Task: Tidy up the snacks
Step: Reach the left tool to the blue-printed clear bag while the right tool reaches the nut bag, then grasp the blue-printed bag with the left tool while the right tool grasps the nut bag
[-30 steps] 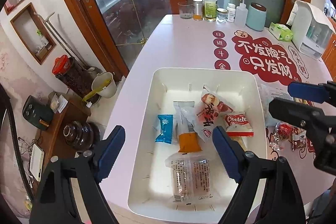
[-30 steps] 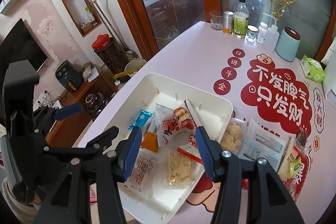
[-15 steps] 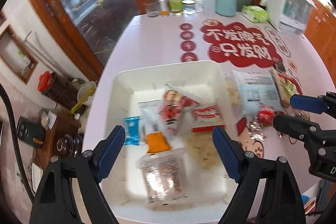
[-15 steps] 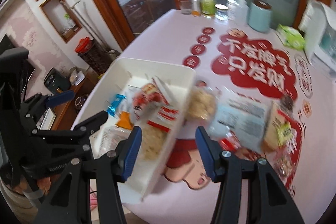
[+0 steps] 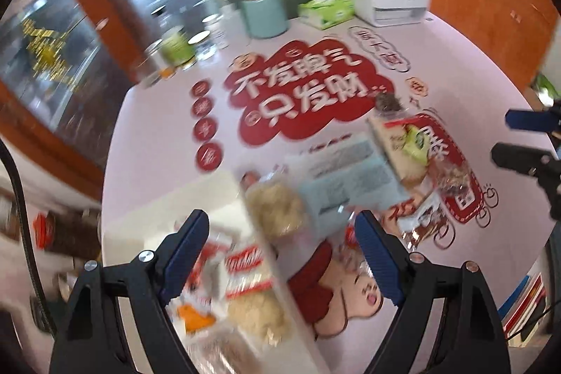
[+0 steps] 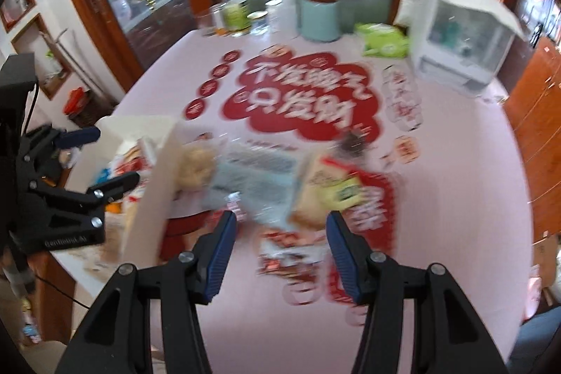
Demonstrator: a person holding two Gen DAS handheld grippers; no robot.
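Note:
A white tray (image 5: 224,191) at the table's near left holds several snack packets, among them a red-and-white cookie pack (image 5: 245,272); the tray also shows in the right wrist view (image 6: 154,188). Loose snacks lie right of it: a clear bag of pale puffs (image 5: 277,209), a light blue packet (image 5: 350,177), a tan packet with a green label (image 6: 333,188) and a small red-wrapped snack (image 6: 284,255). My left gripper (image 5: 284,255) is open and empty over the tray's right wall. My right gripper (image 6: 280,251) is open and empty above the red-wrapped snack. Both views are blurred.
The pink table carries a red printed mat (image 6: 301,100). At the back stand a teal canister (image 6: 319,16), bottles and jars (image 6: 235,13), a green tissue pack (image 6: 382,39) and a white appliance (image 6: 459,44). Glass doors lie behind.
Both grippers have swung right, from over the tray toward the loose snacks on the mat. Both stay open and empty. The tray and snacks have not moved.

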